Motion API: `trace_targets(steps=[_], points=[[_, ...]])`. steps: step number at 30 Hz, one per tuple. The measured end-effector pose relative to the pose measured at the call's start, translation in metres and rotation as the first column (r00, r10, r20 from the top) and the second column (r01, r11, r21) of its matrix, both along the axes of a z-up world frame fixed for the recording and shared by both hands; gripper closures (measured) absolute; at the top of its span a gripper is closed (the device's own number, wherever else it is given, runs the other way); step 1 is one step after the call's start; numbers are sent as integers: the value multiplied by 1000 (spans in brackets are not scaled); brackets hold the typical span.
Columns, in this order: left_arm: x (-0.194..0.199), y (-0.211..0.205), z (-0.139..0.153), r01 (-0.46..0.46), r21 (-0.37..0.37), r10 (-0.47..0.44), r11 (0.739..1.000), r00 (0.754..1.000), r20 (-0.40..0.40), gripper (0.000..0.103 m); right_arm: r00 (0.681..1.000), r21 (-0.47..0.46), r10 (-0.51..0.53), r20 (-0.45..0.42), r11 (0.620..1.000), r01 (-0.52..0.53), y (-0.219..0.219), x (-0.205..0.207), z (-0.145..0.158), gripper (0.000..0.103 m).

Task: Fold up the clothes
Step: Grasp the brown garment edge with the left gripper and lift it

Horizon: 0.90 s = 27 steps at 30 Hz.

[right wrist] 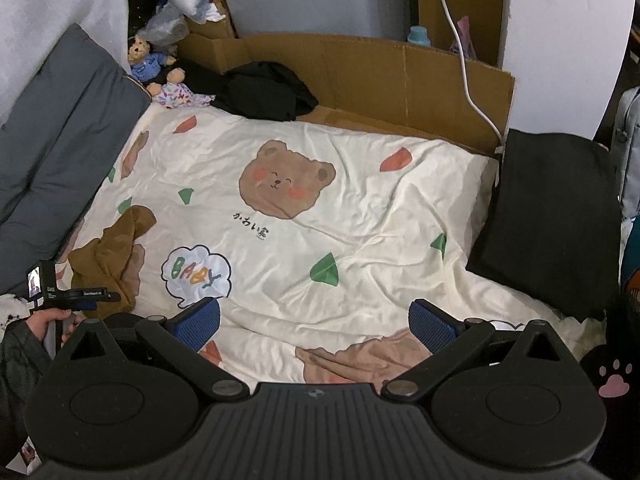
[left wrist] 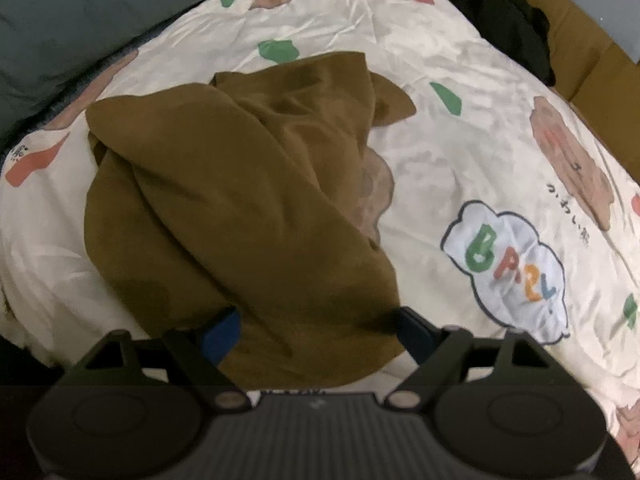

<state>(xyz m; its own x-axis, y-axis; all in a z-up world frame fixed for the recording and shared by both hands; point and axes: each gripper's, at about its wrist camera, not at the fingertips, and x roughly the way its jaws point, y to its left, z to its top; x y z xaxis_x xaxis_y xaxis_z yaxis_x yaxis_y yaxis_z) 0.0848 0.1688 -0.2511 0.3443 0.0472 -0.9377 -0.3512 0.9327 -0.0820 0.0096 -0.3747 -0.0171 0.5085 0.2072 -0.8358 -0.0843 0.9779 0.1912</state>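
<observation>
Item: one olive-brown garment (left wrist: pixel 240 200), crumpled and unfolded, lay on a cream bear-print quilt (left wrist: pixel 460 152) towards its left side, just beside the "BABY" cloud print (right wrist: pixel 196 276). Left gripper (left wrist: pixel 318 330): pointed steeply down over the garment's near edge, jaws apart, brown cloth lying between the blue pads (left wrist: pixel 222 332); whether the pads touched the cloth could not be told. Right gripper (right wrist: pixel 316 324): jaws wide, nothing between them, hovering above bare quilt well apart from the garment. Also present: a black garment (right wrist: pixel 264 92) heaped at the quilt's far edge, a grey cushion (right wrist: pixel 60 152) along the left, a cardboard sheet (right wrist: pixel 380 72) behind, a small teddy bear (right wrist: pixel 146 60) in a blue shirt, and a dark cushion (right wrist: pixel 552 216) at the right.
</observation>
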Motion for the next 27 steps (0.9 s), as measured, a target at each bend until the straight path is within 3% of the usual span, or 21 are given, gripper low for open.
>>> trace_targets(steps=[2,7,9,15,19,27], points=[[-1,4,-1,-20,-12,20,1000,1000,-1,34,1000,38,8,-16,999,-7,-4,3,-6,0],[-8,20,3,-68,-56,69,996,997,27,73,999,63,35,-38,997,-33,-6,10,-17,4],[-11,24,11,-81,-61,84,995,995,53,81,998,70,38,-58,997,-34,-6,12,-22,5],[-16,28,48,-34,-122,56,992,981,184,87,996,77,70,-61,995,-65,-1,16,-28,5],[-14,28,80,45,-187,9,981,960,279,91,993,89,92,-68,992,-86,4,21,-34,5],[-2,18,140,158,-235,-64,959,928,366,95,989,111,140,-57,985,-133,12,26,-36,5]])
